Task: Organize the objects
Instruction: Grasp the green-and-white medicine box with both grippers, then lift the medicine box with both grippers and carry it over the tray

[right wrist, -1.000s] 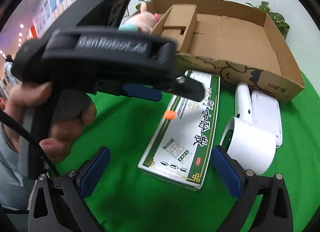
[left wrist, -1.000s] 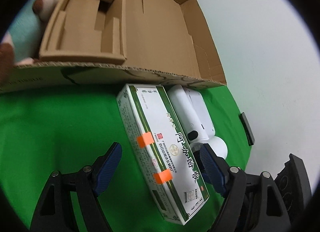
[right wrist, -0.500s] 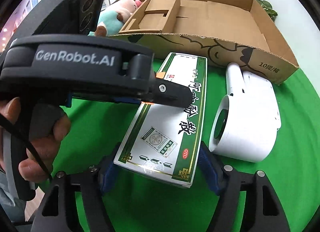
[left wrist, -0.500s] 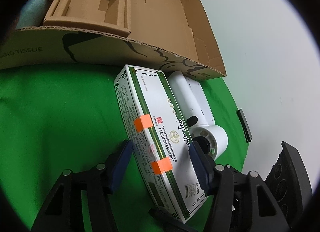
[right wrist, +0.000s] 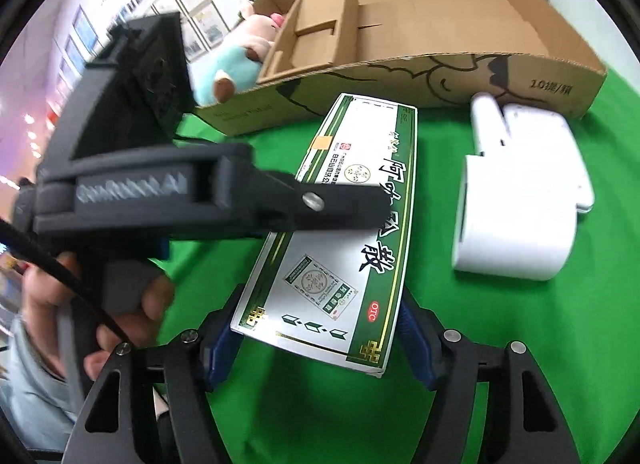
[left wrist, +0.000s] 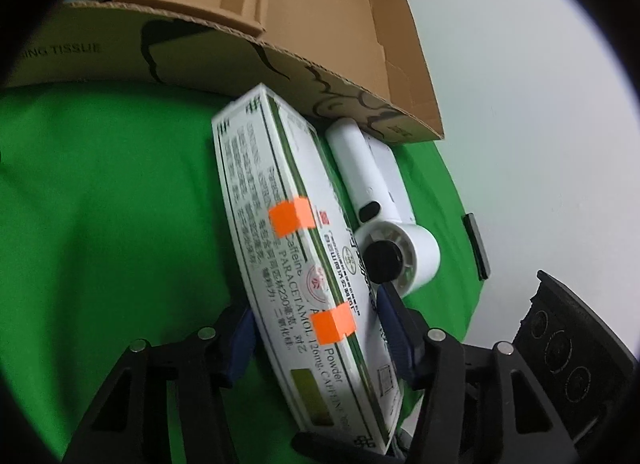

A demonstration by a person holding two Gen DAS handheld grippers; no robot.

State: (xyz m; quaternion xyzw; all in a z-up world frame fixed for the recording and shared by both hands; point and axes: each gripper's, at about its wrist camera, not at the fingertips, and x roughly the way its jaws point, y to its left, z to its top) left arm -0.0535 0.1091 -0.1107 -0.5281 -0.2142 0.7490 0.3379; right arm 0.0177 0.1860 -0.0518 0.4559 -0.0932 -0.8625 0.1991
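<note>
Both grippers have closed in on the medicine box (right wrist: 344,224), which now tilts with one long edge lifted off the green cloth (right wrist: 320,416). Left gripper (left wrist: 316,334) clamps its middle; right gripper (right wrist: 316,328) clamps its near end. Grasping looks complete; next, lift it level over the cardboard box's (right wrist: 460,76) near wall, clear of the white fan (right wrist: 516,200) at right.

Long green-and-white printed medicine carton (right wrist: 344,232) of glossy card with orange paper stickers (left wrist: 291,217); far open brown corrugated cardboard box (right wrist: 448,16), matt, rough-edged; white smooth plastic handheld fan (right wrist: 520,200); matt green cloth table cover (left wrist: 108,200); pink-and-blue plush fabric toy (right wrist: 236,60).
</note>
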